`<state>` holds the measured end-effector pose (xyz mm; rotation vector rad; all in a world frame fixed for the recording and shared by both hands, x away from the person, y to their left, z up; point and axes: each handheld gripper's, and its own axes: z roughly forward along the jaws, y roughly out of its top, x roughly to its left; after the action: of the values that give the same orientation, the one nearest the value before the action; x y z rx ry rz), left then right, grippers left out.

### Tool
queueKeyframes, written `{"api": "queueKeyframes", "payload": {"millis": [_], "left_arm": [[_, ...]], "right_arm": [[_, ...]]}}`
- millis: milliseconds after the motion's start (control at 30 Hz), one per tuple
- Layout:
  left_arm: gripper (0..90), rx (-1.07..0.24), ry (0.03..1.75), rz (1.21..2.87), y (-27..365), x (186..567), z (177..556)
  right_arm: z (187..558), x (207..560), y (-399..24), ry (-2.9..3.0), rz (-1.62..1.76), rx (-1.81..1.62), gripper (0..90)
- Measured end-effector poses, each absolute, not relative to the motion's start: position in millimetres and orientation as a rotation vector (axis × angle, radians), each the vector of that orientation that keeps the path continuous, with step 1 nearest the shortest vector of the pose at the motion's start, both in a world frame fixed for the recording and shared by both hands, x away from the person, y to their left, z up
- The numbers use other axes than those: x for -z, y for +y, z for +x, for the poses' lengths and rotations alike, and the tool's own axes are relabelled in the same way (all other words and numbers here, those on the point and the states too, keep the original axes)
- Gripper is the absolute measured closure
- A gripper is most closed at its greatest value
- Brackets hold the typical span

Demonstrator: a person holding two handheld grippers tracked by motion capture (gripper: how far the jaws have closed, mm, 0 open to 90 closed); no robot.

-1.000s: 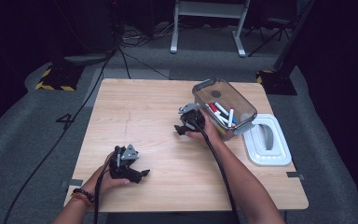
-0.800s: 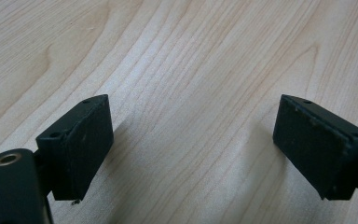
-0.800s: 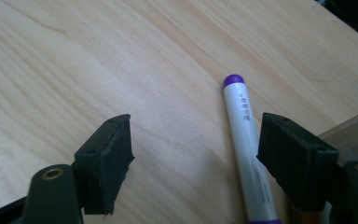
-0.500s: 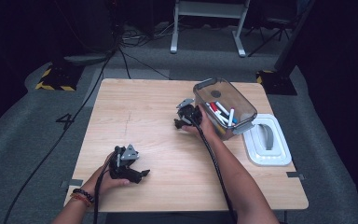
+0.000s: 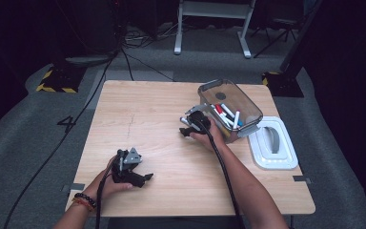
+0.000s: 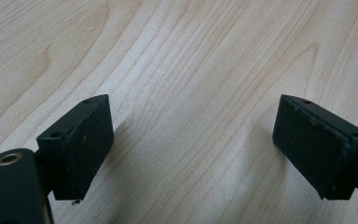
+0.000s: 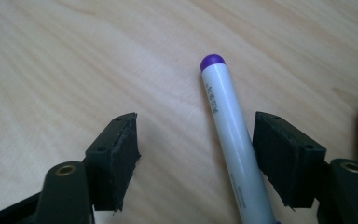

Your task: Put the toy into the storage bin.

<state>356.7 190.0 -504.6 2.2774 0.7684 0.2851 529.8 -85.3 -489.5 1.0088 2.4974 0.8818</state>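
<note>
Between right tool pads, just closing: smooth cylindrical marker.

On the wooden table, the right gripper sits just left of a clear plastic container holding markers. A white lid lies to the container's right. The left gripper rests low near the table's near left edge, well apart from the other.

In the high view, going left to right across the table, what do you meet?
left gripper → right gripper → clear bin of markers → white lid.
</note>
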Motion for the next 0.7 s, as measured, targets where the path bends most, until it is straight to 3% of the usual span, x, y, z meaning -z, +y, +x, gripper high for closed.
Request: {"api": "queueKeyframes", "payload": {"millis": [200, 433, 600, 700], "left_arm": [[12.8, -0.290, 0.774, 2.275, 189, 505, 356], [12.8, -0.288, 0.773, 2.276, 189, 505, 356], [12.7, -0.290, 0.772, 2.278, 189, 504, 356], [12.7, -0.288, 0.770, 2.279, 189, 504, 356]], "right_arm": [[501, 487, -94, 2.606, 0.917, -0.886, 35.0], [477, 479, -110, 2.655, 0.819, -0.855, 29.5], [470, 475, -127, 2.656, 0.829, -0.847, 32.8], [462, 479, -137, 2.687, 0.796, -0.848, 40.0]]}}
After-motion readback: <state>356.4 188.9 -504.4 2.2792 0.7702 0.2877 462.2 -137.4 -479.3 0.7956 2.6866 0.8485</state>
